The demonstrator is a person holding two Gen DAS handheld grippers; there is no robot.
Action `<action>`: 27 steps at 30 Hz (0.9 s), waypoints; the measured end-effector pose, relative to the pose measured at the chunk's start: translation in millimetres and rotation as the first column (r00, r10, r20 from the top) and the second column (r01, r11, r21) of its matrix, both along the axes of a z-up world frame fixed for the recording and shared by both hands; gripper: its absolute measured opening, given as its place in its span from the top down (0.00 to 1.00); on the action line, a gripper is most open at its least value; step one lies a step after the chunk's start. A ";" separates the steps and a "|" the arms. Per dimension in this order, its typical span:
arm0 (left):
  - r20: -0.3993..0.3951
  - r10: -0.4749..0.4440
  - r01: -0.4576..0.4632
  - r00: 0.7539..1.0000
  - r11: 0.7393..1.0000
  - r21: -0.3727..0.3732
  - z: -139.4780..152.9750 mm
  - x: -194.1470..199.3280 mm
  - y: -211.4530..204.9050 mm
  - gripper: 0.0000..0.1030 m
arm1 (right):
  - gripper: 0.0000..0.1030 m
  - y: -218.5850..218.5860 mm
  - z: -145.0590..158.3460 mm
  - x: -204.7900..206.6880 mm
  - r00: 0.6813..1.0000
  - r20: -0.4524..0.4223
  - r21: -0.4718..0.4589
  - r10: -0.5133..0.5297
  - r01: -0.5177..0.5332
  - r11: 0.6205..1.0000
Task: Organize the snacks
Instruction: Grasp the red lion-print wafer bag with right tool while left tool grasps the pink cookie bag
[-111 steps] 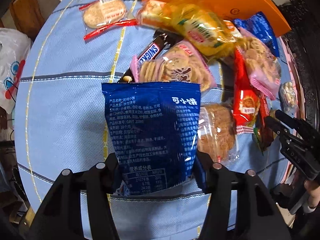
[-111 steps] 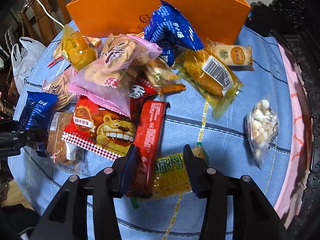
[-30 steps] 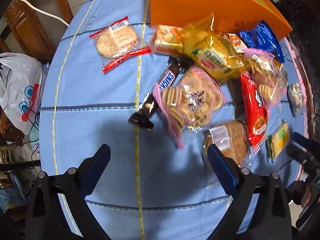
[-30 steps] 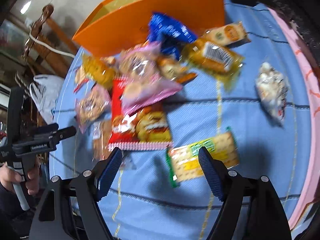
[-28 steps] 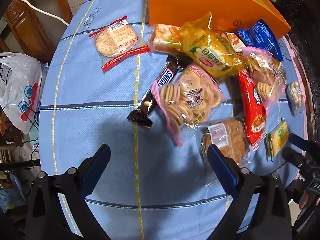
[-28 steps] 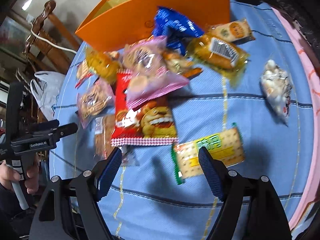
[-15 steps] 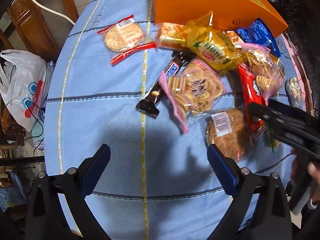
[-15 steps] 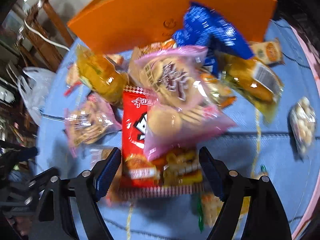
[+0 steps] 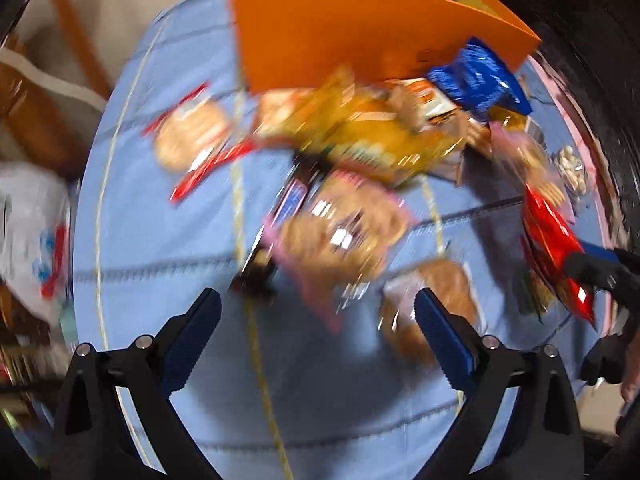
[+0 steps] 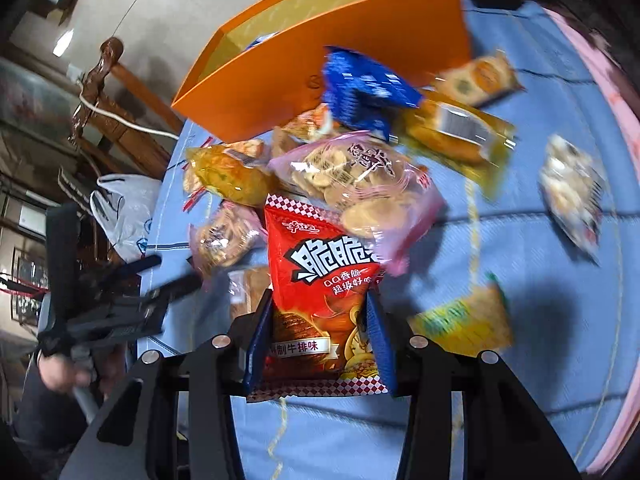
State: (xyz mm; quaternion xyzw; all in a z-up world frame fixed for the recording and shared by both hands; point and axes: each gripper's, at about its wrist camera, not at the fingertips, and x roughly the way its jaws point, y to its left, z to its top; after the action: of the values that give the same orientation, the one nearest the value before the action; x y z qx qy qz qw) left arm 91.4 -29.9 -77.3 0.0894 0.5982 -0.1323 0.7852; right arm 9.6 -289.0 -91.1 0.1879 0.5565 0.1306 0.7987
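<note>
My right gripper (image 10: pixel 318 340) clamps a glossy red crinkly snack bag (image 10: pixel 320 280), lifted before the tall orange paper box (image 10: pixel 320 60), which holds a blue packet. My left gripper (image 9: pixel 318 336) hangs spread wide, empty.

Both wrist views look down; seemingly sharing orange box (image 9: pixel 360 28).

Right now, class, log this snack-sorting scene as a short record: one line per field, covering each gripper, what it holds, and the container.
Right gripper: shut on red snack bag
Left gripper: open, holding nothing
Container: orange box, upright at the table's far side
Surface: blue tablecloth
Loose snacks: pile in front of the box
</note>
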 end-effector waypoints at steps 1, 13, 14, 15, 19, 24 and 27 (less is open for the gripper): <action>-0.002 -0.027 0.027 1.000 1.000 0.004 -4.0 6.6 -7.9 0.08 | 0.57 -4.7 -1.3 -6.2 1.000 -0.005 0.002 -0.006 0.006 1.000; -0.016 -0.072 0.072 0.997 0.997 0.025 -29.8 42.7 -24.6 0.46 | 0.57 -4.8 -8.7 -10.0 1.000 -0.015 0.014 0.014 -0.014 1.000; -0.025 -0.055 0.055 0.998 0.998 0.013 -28.1 43.1 -21.6 0.48 | 0.57 -3.0 -9.8 -9.3 1.000 -0.017 0.013 0.025 -0.025 1.000; -0.029 -0.033 0.033 0.999 0.999 0.002 -26.1 43.1 -15.7 0.49 | 0.57 3.5 -10.9 -6.5 0.998 -0.024 0.003 0.051 -0.051 0.999; -0.049 0.024 -0.029 0.998 0.995 -0.090 -12.0 32.8 14.2 0.49 | 0.44 27.0 -14.8 1.7 0.990 -0.036 -0.086 0.136 -0.139 0.987; -0.061 0.078 -0.086 0.995 0.986 -0.143 1.9 19.6 46.3 0.49 | 0.28 50.3 -22.6 10.3 0.972 -0.057 -0.249 0.230 -0.237 0.939; -0.064 0.110 -0.118 0.992 0.984 -0.132 0.6 11.2 53.0 0.49 | 0.26 64.0 -36.1 14.6 0.960 -0.112 -0.322 0.257 -0.280 0.904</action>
State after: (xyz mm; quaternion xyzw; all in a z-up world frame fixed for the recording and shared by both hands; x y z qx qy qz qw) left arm 102.5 23.1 -76.6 -0.0024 0.6141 -0.1300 0.7785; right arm 24.2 -225.0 -127.2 -0.0249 0.6174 0.1365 0.7743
